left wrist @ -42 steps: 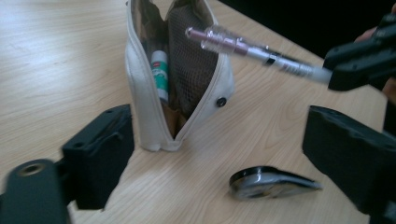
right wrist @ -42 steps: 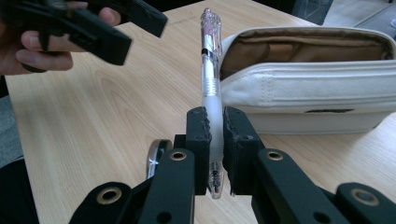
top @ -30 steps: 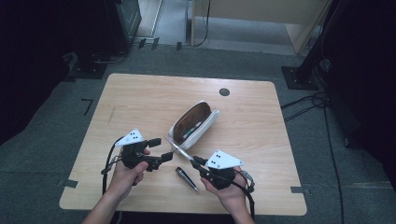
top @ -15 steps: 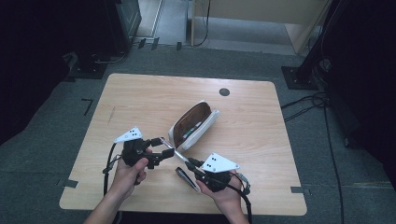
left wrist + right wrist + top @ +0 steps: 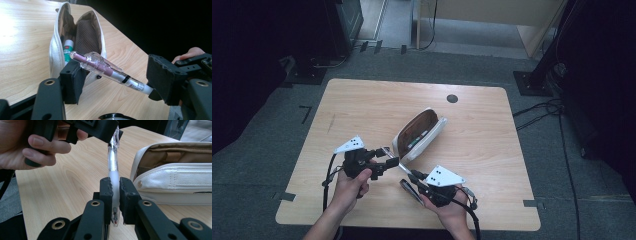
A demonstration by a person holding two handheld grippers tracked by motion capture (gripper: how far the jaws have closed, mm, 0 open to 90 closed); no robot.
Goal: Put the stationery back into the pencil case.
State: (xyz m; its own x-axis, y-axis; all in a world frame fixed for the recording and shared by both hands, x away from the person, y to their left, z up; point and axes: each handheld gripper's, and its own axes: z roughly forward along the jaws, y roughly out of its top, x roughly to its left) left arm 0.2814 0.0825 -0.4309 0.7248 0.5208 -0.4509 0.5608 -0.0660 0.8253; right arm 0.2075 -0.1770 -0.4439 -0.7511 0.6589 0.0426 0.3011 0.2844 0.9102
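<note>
While both hands sit near the front edge of the light wooden table [image 5: 492, 145] in the high view, the clear plastic pen [image 5: 404, 170] bridges the left gripper [image 5: 387, 162] and right gripper [image 5: 417, 177], beside the open white zip pouch [image 5: 432, 137].

Left gripper view: jaws have just been closing, pen [image 5: 107, 70] between them, pads not yet pressing.

Right gripper view: jaws clamped on the pen's frosted grip [image 5: 113, 176].

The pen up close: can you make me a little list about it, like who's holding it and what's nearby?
pen: clear pen with a pinkish core, off the table
right tongs: shut on the pen's white grip end
left tongs: jaws either side of the pen's cap end, just been closing, not yet pinching
pencil case: white, open, a tube inside
second pen: dark, lying on the wooden table
</note>
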